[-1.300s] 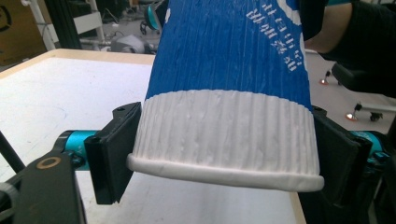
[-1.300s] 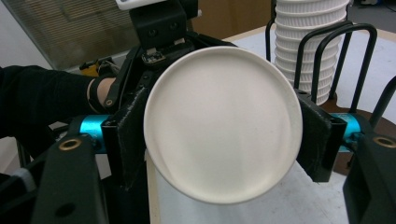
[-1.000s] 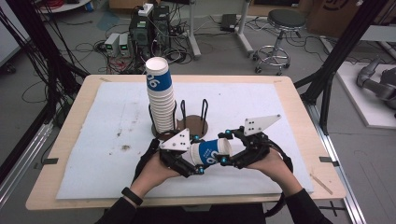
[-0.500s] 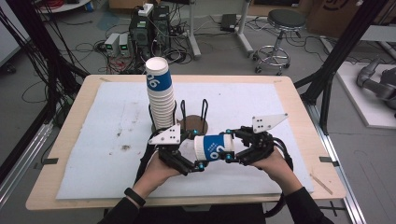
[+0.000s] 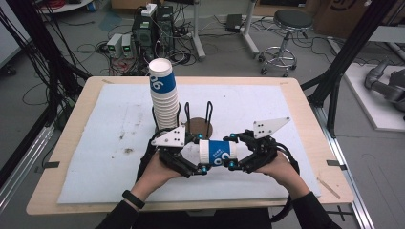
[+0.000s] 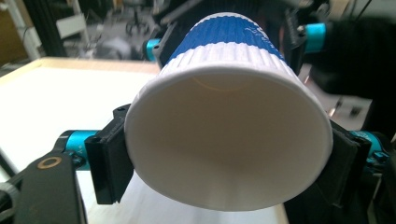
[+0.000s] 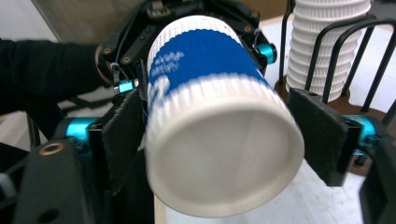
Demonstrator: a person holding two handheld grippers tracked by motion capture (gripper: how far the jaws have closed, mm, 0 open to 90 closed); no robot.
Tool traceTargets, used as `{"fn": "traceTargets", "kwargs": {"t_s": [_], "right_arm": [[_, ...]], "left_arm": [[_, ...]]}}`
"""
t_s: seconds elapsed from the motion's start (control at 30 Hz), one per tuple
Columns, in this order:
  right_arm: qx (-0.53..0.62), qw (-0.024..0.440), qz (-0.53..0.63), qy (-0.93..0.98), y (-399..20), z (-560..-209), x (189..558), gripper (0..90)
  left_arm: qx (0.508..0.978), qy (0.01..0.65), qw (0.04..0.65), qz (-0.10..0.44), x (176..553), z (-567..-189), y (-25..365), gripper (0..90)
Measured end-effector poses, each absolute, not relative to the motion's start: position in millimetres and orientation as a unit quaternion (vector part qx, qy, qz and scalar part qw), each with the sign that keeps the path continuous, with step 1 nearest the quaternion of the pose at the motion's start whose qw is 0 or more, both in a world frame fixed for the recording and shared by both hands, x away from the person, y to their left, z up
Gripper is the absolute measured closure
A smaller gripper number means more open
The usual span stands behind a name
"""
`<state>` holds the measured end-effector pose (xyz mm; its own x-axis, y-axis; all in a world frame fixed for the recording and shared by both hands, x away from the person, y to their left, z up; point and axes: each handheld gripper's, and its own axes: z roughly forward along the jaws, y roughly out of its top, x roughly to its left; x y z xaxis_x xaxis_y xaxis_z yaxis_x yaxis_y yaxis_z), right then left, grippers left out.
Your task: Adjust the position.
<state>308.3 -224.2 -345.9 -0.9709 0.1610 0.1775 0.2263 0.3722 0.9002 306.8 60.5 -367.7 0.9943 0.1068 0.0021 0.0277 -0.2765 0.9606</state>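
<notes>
The main risk is a dropped or crushed cup. The left hand-held gripper is clamped across the mouth rim of the paper cup, its jaws having just been closing. Too hard a squeeze there could buckle the thin rim, and too light a one could let the cup sag from that single hold.

The right hand-held gripper stands apart around the cup's base, its jaws having just been opening. One pad lies against the wall and the other is clear of it, so it bears little.

The cup hangs level above the surface, mouth toward 9 o'clock and base toward 3 o'clock, between the two.

Farther off, at 11 o'clock, the tall stack of cups in the wire holder could topple if a swing clips it.
</notes>
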Motion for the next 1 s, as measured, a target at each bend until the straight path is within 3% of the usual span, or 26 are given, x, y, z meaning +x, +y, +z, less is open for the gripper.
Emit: {"fn": "traceTargets", "kwargs": {"t_s": [0.27, 0.6, 0.7, 1.0], "right_arm": [[-0.085, -0.037, -0.501, -0.86, -218.8, -337.9, 301.8, 21.2], [-0.053, -0.053, -0.428, -0.901, -202.9, -349.7, 301.4, 21.2], [-0.037, -0.047, -0.413, -0.909, -198.0, -354.9, 301.1, 27.6], [-0.056, -0.01, -0.481, -0.875, -214.1, -354.5, 309.1, 28.9]], "left_arm": [[0.844, 0.041, 0.533, 0.041, 307.5, -359.0, 63.2, 20.1], [0.859, 0.025, 0.509, 0.042, 303.7, -360.0, 57.7, 21.4], [0.863, 0.022, 0.502, 0.041, 303.3, -361.7, 55.3, 21.9], [0.78, 0.051, 0.623, 0.024, 304.6, -363.6, 62.3, 10.6]]}}
